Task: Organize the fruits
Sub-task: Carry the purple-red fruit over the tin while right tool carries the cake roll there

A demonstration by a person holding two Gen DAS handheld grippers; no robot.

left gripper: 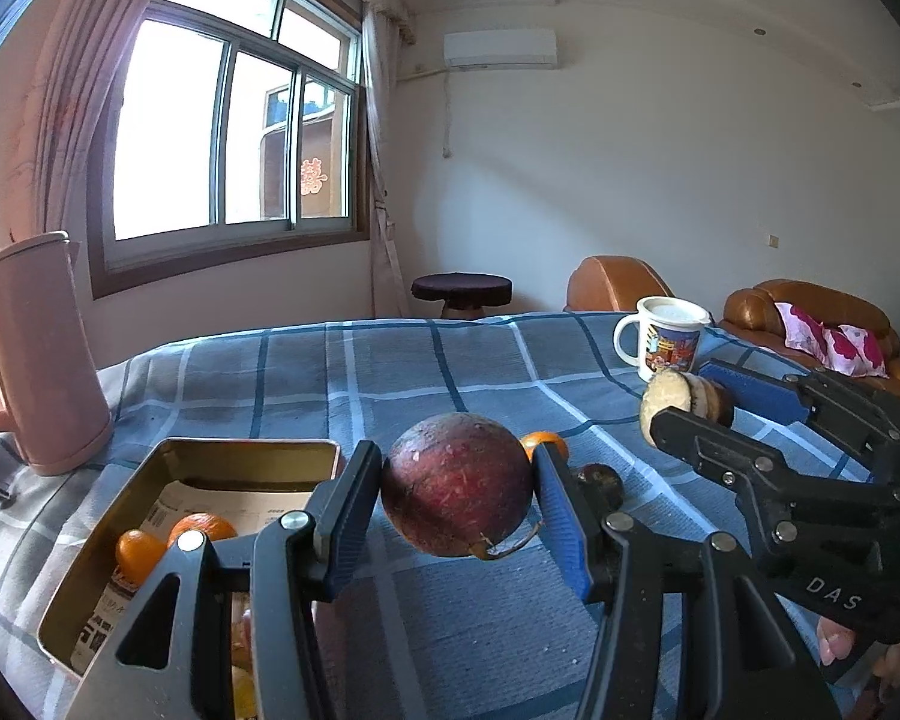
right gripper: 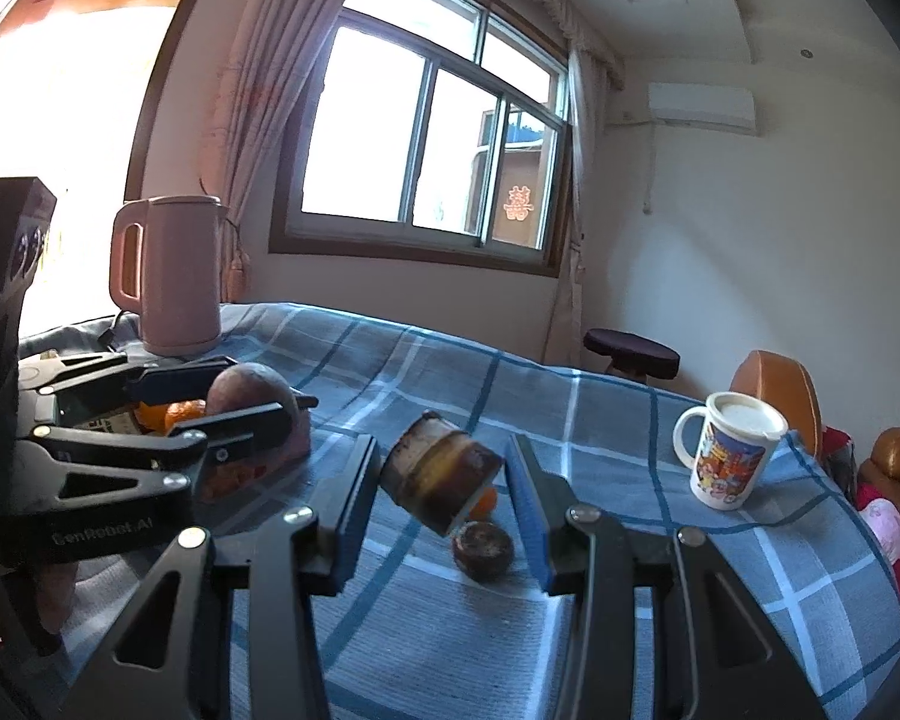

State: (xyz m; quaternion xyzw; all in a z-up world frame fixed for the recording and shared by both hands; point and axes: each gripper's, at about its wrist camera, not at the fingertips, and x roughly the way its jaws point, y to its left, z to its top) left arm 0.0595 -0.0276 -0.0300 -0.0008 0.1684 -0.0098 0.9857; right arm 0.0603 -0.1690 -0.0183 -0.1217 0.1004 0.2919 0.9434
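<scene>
Room with window, pink curtains and brown sofa; work surface is a tabletop [left gripper: 390, 372] under a blue checked cloth.

Left hand-held gripper [left gripper: 457, 489] pinches a round dark-red fruit [left gripper: 456, 483], both pads on its sides, held clear of the cloth. Open tin box [left gripper: 96, 546] lies at about 8 o'clock from the fruit, just beside the left finger, already holding oranges [left gripper: 201, 525] on printed paper. Judgement: the next move is a short swing toward 8 o'clock and down into the box; left hand is plainly the nearer one.

Right hand-held gripper [right gripper: 444, 483] pinches a brownish, banded, roughly cylindrical fruit [right gripper: 441, 480] (kind unclear), long axis tilted, upper end toward 11 o'clock. Its far pad contact is hard to confirm.

Loose on the cloth: a small dark fruit [right gripper: 483, 549] and a small orange [left gripper: 546, 441] beyond the grippers.

Right view shows the dark fruit whole and the pink kettle [right gripper: 171, 276] upright behind the box; left view alone shows the box interior. White mug [right gripper: 729, 456] stands well apart at 3 o'clock.
</scene>
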